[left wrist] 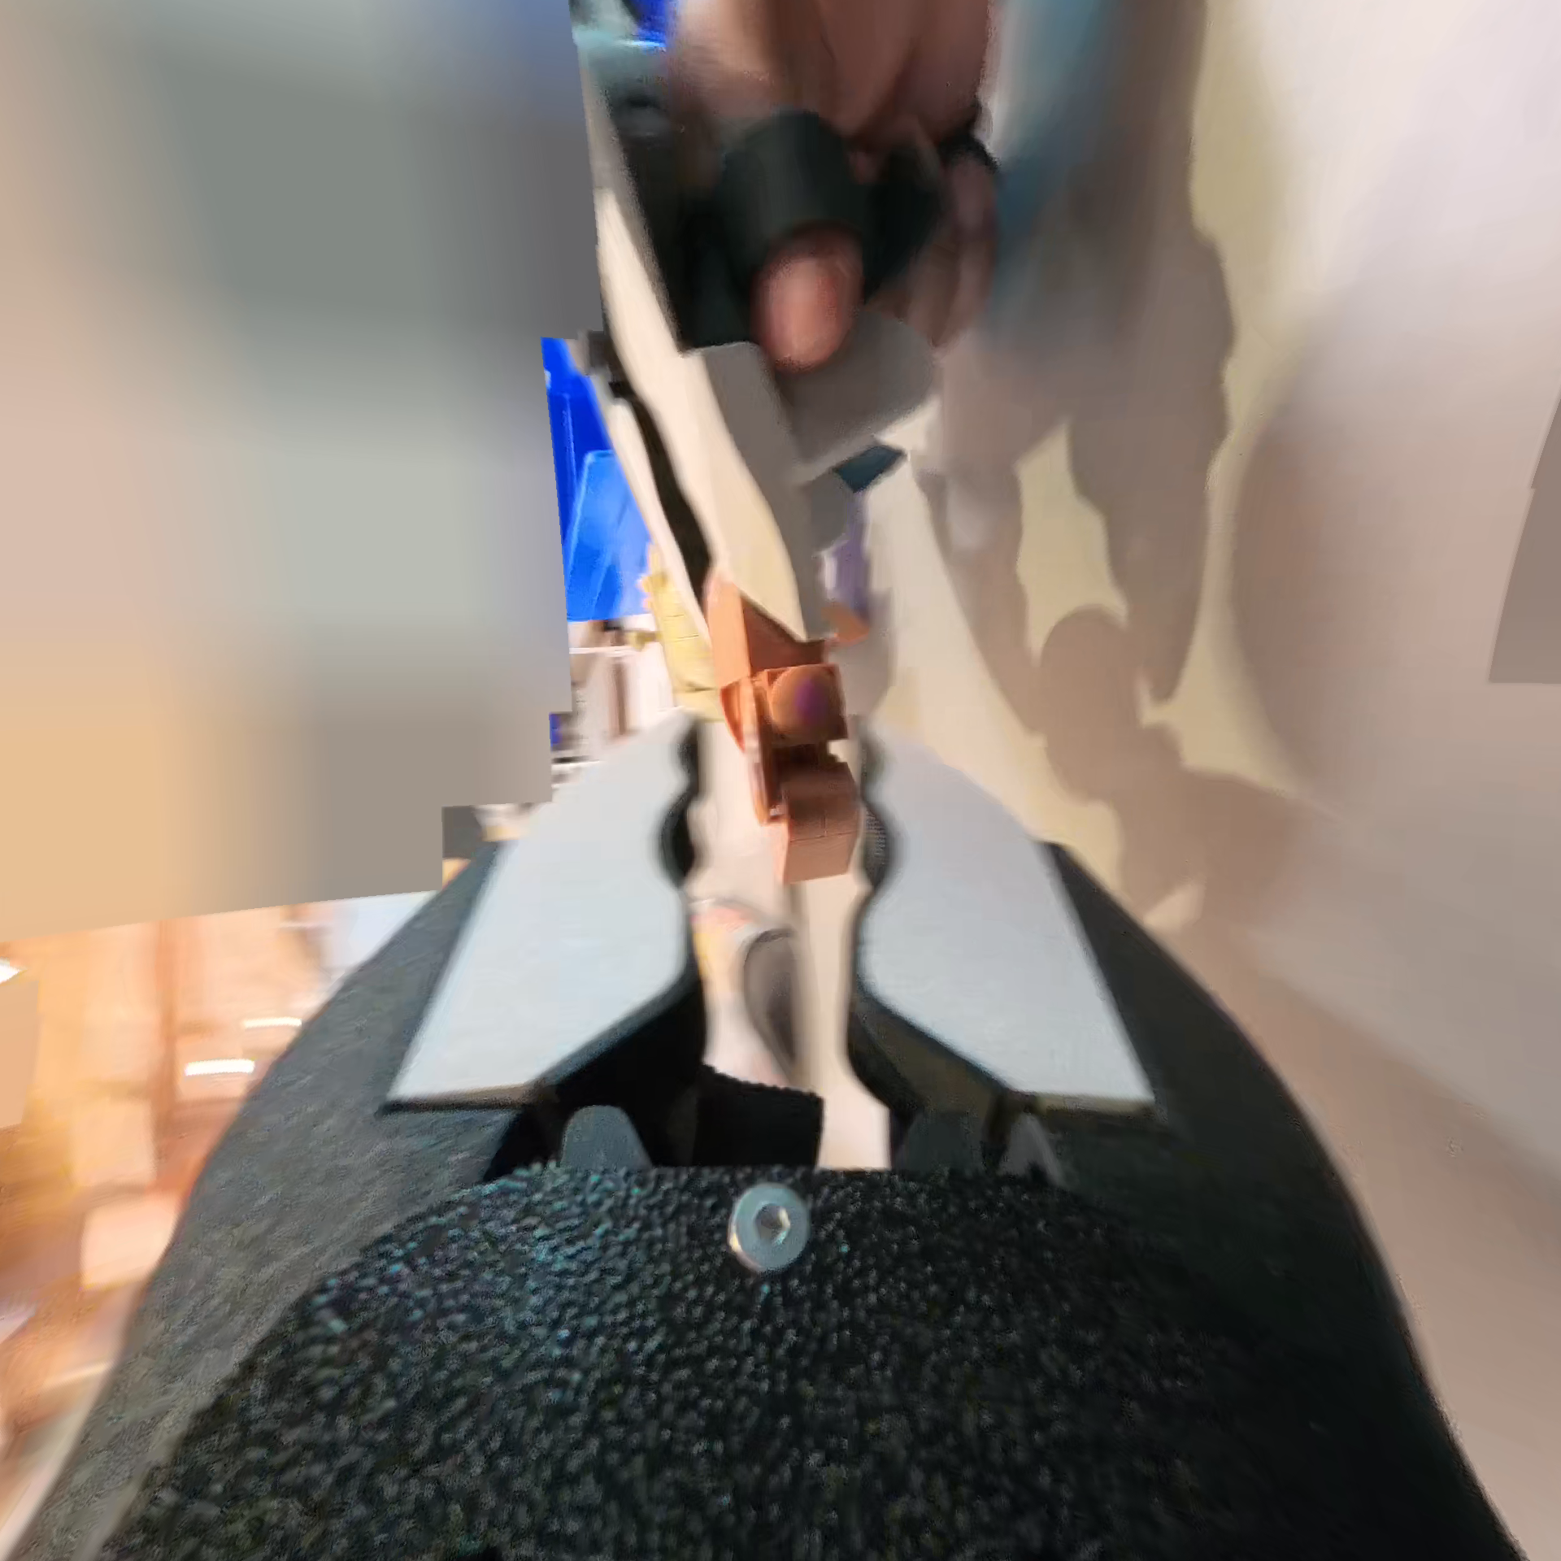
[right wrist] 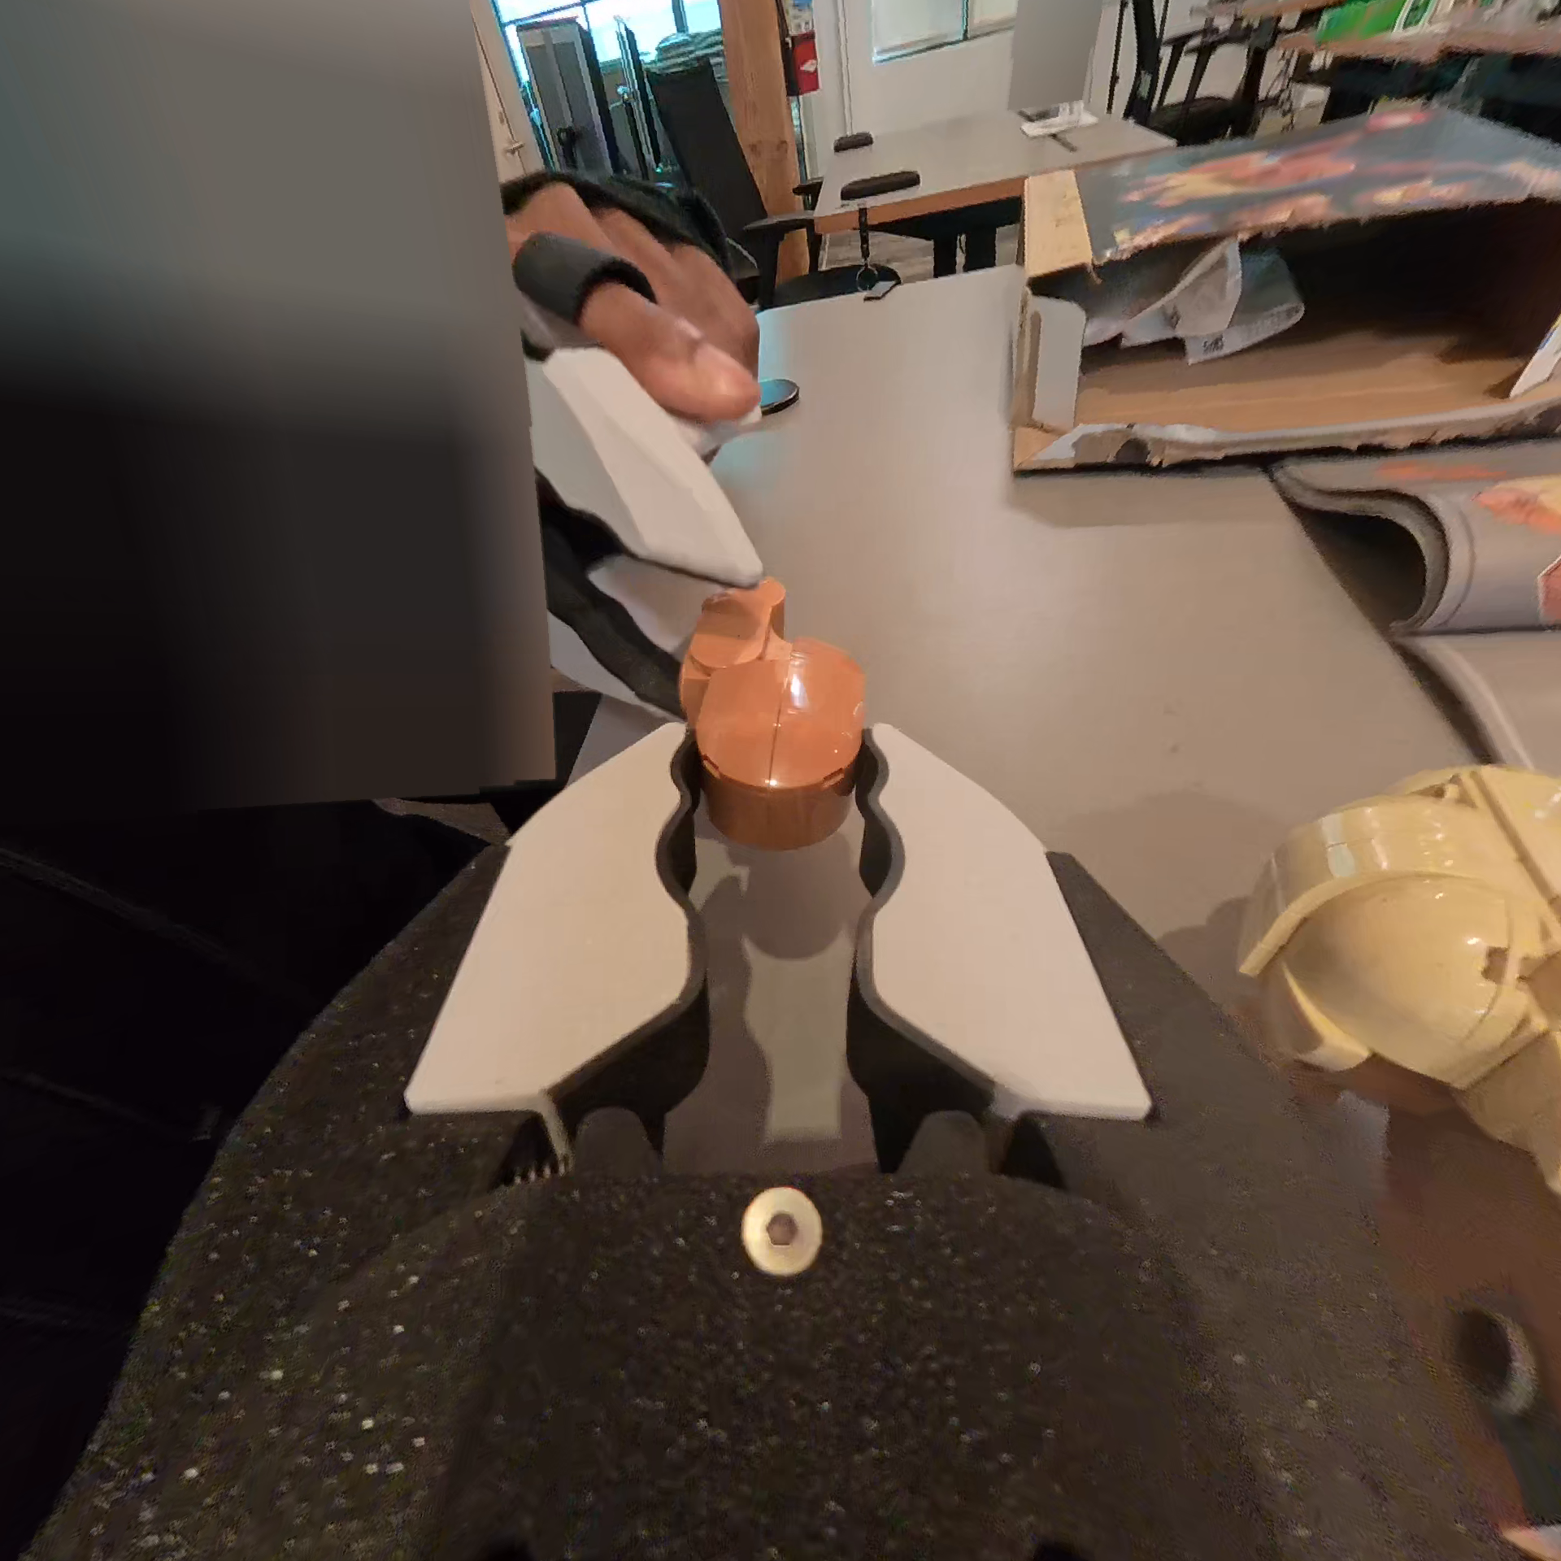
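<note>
Orange brick assembly [right wrist: 773,743] sits clamped in right gripper [right wrist: 777,785]: both grey fingertips press on its round brown base, domed top sticking up above the pads, and a smaller orange stub juts out at the far side. Assembly is held up off grey table [right wrist: 1056,608].

Left gripper [left wrist: 777,802] has its fingers apart. In the left wrist view the same orange assembly [left wrist: 798,760] lies between the tips, close against the right-hand finger [left wrist: 929,845], with a clear gap on the other side. That view is motion-blurred, so I cannot tell if that finger actually touches. In the right wrist view the left gripper's grey finger [right wrist: 650,490] comes in from the upper left, its tip at the orange stub; a hand [right wrist: 667,329] with a black finger strap works it.

Around it:
- tan brick-built rounded piece [right wrist: 1419,938] just to the right of right gripper, on the table
- torn-open cardboard box [right wrist: 1267,355] farther back right
- curled booklet [right wrist: 1453,549] in front of box
- blue bin [left wrist: 591,507] behind, seen in left wrist view
</note>
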### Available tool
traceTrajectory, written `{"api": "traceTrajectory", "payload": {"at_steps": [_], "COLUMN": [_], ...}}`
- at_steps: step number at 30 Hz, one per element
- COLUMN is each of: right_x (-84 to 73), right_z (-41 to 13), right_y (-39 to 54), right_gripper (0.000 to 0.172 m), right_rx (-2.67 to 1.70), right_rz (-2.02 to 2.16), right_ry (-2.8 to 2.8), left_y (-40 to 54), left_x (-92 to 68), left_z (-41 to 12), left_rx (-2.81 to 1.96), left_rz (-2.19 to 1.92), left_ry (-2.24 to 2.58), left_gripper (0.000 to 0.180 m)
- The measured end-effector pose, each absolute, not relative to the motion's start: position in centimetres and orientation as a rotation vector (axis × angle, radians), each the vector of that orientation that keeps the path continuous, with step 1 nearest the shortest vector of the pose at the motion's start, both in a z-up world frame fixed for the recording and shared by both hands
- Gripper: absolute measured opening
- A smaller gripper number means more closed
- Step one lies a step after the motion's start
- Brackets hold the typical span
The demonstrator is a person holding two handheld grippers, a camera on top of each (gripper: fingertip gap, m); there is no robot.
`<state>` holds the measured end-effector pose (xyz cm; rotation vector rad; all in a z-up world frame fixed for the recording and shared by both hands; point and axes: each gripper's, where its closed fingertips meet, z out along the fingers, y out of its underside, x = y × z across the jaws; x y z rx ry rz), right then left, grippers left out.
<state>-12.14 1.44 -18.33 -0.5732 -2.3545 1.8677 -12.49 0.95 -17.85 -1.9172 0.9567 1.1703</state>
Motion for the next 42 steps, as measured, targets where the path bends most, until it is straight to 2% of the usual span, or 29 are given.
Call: {"api": "traceTrajectory", "payload": {"at_steps": [3,6,16,21,42], "right_x": [-12.1,-12.2,-11.9,-11.8,-12.0], "right_z": [-18.7,-18.9,-18.6,-18.9,-19.2], "right_y": [1.3,1.1,0.7,0.6,0.5], "right_gripper": [0.035,0.035,0.035,0.035,0.035], "right_rx": [-0.689,-0.827,-1.088,-1.081,-1.066], "right_rz": [1.921,2.006,2.234,2.201,2.141], "right_ry": [-2.39,-2.426,-2.474,-2.506,-2.508], "left_y": [0.9,0.7,1.1,1.3,1.1], "left_x": [-11.9,-12.0,-12.6,-12.6,-12.6], "left_z": [-17.9,-18.6,-18.8,-18.9,-19.0], "left_rx": [-1.926,-1.941,-1.893,-1.877,-1.895], "left_rz": [0.979,0.904,0.831,0.858,0.847], "left_ry": [0.813,0.769,0.733,0.766,0.78], "left_gripper": [0.049,0.052,0.038,0.023,0.021]}}
